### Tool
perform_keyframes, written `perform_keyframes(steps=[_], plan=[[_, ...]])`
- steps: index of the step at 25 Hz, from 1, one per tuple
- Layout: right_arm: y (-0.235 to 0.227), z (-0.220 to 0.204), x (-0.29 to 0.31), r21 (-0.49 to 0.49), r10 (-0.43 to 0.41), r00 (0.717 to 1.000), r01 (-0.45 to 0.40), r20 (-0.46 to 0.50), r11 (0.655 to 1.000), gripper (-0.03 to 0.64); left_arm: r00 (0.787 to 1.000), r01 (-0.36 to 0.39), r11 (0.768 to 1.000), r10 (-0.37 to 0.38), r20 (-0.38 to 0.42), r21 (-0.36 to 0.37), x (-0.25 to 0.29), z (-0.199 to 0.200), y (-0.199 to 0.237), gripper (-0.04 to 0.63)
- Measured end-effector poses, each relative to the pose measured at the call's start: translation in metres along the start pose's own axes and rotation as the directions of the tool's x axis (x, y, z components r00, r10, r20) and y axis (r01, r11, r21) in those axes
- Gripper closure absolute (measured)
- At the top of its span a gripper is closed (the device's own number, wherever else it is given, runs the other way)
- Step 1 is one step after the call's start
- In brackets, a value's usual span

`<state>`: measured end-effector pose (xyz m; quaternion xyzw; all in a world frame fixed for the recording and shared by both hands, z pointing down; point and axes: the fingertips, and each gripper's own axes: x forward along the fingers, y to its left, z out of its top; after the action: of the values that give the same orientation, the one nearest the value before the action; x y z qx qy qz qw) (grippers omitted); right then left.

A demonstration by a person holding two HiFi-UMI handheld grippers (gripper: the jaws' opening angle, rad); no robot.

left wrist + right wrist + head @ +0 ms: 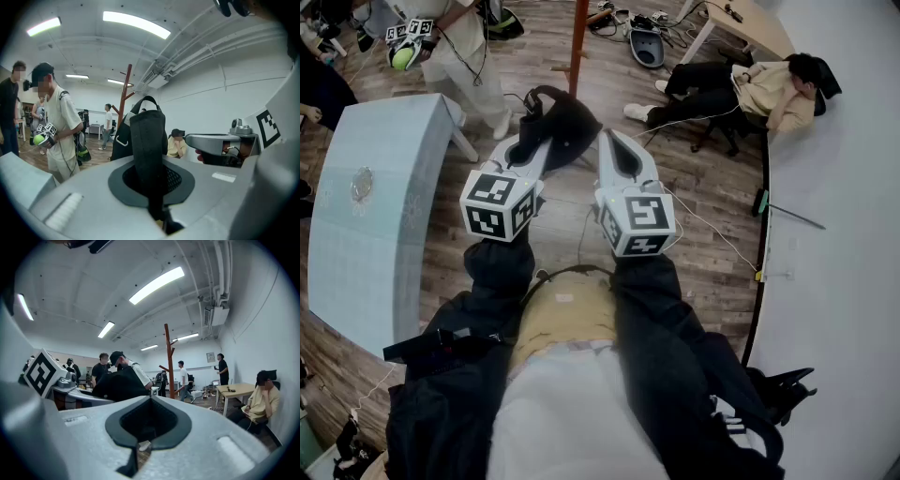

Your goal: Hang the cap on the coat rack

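A black cap [561, 120] hangs in front of me, over the wooden floor. My left gripper [528, 142] is shut on a strip of the cap [147, 140], which stands up between its jaws in the left gripper view. My right gripper [610, 139] is beside the cap on its right, shut, with nothing between its jaws [151, 397]. The red-brown coat rack [578, 37] stands just beyond the cap. Its branched top [124, 91] shows behind the cap, and the right gripper view has the coat rack [168, 357] ahead and the cap [117, 385] to the left.
A light-blue table [375, 206] is close on my left. A person in white [464, 47] stands behind it with another gripper. A seated person [759, 89] and a white desk [750, 23] are far right. A white wall [844, 234] runs along the right. Cables lie on the floor.
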<state>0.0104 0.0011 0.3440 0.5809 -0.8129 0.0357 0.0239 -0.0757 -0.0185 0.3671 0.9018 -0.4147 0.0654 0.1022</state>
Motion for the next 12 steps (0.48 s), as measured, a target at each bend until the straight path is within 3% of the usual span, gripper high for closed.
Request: perform_keyframes(steps=[12], plan=[[-0.003, -0.016, -0.014, 0.055, 0.029, 1.0, -0.029, -0.009, 0.998, 0.621, 0.999, -0.032, 0.999, 0.031, -0.037, -0.021, -0.004, -0.022, -0.003, 0.592]])
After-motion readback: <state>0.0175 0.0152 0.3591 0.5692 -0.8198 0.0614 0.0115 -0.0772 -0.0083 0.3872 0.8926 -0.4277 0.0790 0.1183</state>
